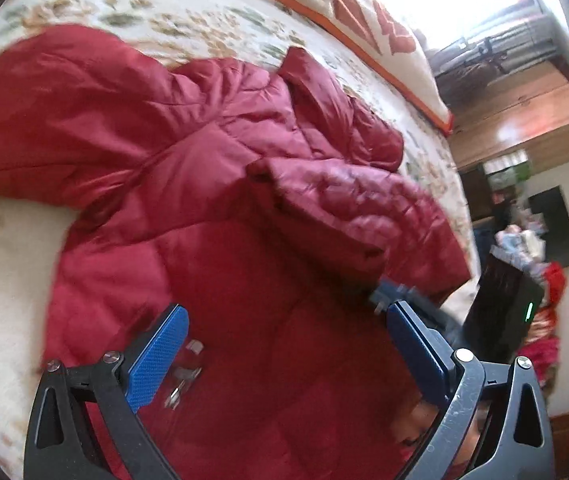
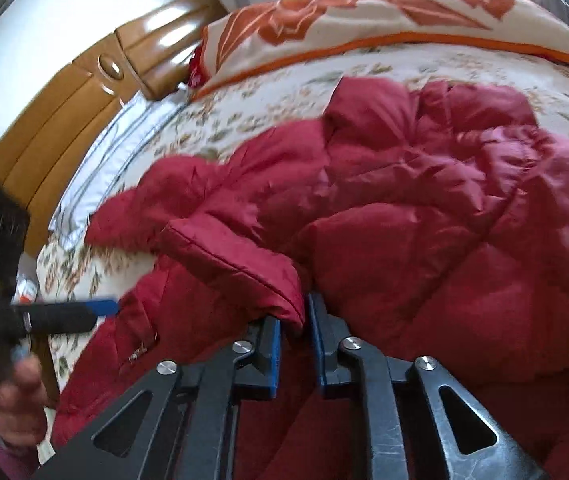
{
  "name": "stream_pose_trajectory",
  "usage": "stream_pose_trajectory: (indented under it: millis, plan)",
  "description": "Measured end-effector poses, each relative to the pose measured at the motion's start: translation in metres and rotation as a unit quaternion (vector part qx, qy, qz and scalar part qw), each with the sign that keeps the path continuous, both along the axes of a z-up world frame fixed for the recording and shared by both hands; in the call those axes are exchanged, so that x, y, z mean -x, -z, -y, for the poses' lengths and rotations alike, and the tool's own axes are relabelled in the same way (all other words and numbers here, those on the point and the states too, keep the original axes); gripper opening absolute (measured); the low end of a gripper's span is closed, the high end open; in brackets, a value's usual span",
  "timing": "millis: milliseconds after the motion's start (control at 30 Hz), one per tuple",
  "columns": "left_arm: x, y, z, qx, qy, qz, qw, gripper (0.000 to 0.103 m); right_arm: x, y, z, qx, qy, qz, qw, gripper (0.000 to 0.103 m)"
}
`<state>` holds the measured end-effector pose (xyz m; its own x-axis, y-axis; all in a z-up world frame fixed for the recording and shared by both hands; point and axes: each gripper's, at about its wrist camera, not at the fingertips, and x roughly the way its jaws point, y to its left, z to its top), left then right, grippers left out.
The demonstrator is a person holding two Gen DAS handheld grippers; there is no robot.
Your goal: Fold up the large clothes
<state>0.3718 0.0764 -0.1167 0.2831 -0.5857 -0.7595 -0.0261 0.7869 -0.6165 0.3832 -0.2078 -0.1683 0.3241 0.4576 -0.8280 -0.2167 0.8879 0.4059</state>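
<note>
Inspecting both wrist views, we find a red quilted puffer jacket (image 1: 212, 184) spread across a bed covered by a cream floral bedspread (image 1: 188, 20), with one sleeve thrown out towards the left of the left wrist view and another padded fold doubled back over the body. We record the left gripper (image 1: 284, 320) hovering over the lower part of the jacket with its jaws spread wide; its blue pads (image 1: 156, 360) stand well apart and we see no fabric between them. We record the right gripper (image 2: 294, 320) with its jaws nearly together, leaving only a narrow gap; the cuff end of a sleeve (image 2: 240, 264) droops into that gap between the blue pads, but we cannot tell whether the pads press on it. We note that the right wrist view also shows the left gripper at the left edge, held by a hand (image 2: 16, 396), with one blue finger reaching out over the jacket's hem. We observe an orange-and-cream patterned blanket (image 2: 364, 20) lying along the far side of the bed, beyond the jacket. We observe a wooden headboard (image 2: 64, 120) standing at the upper left of the right wrist view. Both views are motion-blurred.
</note>
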Motion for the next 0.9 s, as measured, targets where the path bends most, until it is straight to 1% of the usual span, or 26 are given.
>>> stream_pose_trajectory:
  millis: [33,67,133,167,200,233,267,300,400,467,500,533,600,667,767,833,867,900]
  plan:
    - [-0.012,0.008,0.000,0.020,0.001,-0.011,0.9997,0.100,0.002,0.001,-0.003,0.000,-0.004,-0.001,1.000,0.017]
    - [-0.021,0.013,0.001,0.031,0.000,-0.018,0.9993,0.100,0.004,0.001,-0.005,0.001,-0.008,0.000,1.000,0.019]
    - [-0.038,0.025,0.006,0.039,0.004,-0.034,0.9987,0.094,0.007,0.000,-0.009,0.001,-0.014,-0.001,1.000,0.028]
    - [-0.046,0.031,0.010,0.037,0.009,-0.041,0.9984,0.076,0.009,-0.001,-0.010,0.002,-0.017,-0.001,1.000,0.030]
    - [-0.052,0.036,0.014,0.037,0.017,-0.047,0.9981,0.046,0.010,-0.002,-0.010,0.002,-0.017,-0.001,1.000,0.032]
    - [-0.057,0.043,0.018,0.037,0.026,-0.056,0.9974,0.033,0.011,-0.003,-0.012,0.002,-0.019,0.000,1.000,0.036]
    - [-0.062,0.048,0.021,0.036,0.032,-0.063,0.9969,0.025,0.013,-0.005,-0.011,0.000,-0.020,-0.001,1.000,0.037]
    - [-0.064,0.050,0.023,0.026,0.035,-0.057,0.9974,0.021,0.017,-0.006,-0.009,-0.002,-0.020,-0.002,1.000,0.038]
    - [-0.069,0.045,0.023,-0.004,0.046,-0.026,0.9986,0.013,0.027,-0.012,-0.004,-0.006,-0.013,-0.002,1.000,0.041]
    - [-0.071,0.035,0.021,-0.029,0.054,-0.001,0.9981,0.012,0.032,-0.018,0.004,-0.012,-0.002,-0.001,1.000,0.042]
    - [-0.073,0.028,0.019,-0.053,0.059,0.016,0.9968,0.011,0.038,-0.024,0.013,-0.015,0.009,0.003,1.000,0.042]
    - [-0.071,0.020,0.018,-0.068,0.063,0.026,0.9953,0.011,0.040,-0.028,0.020,-0.016,0.017,0.007,1.000,0.042]
    - [-0.077,0.008,0.016,-0.121,0.076,0.054,0.9882,0.011,0.047,-0.040,0.042,-0.025,0.047,0.019,0.998,0.042]
    - [-0.083,0.002,0.017,-0.155,0.094,0.071,0.9809,0.011,0.051,-0.051,0.065,-0.026,0.081,0.036,0.996,0.042]
    - [-0.089,0.004,0.029,-0.200,0.121,0.087,0.9684,0.013,0.051,-0.061,0.099,-0.002,0.135,0.065,0.989,0.042]
    - [-0.089,0.017,0.037,-0.246,0.129,0.086,0.9569,0.014,0.044,-0.056,0.119,0.018,0.163,0.056,0.985,0.043]
    - [-0.082,0.016,0.044,-0.262,0.126,0.086,0.9531,0.017,0.039,-0.049,0.128,0.029,0.175,0.043,0.983,0.043]
    - [-0.080,0.024,0.048,-0.285,0.118,0.085,0.9474,0.021,0.035,-0.041,0.134,0.033,0.181,0.032,0.982,0.043]
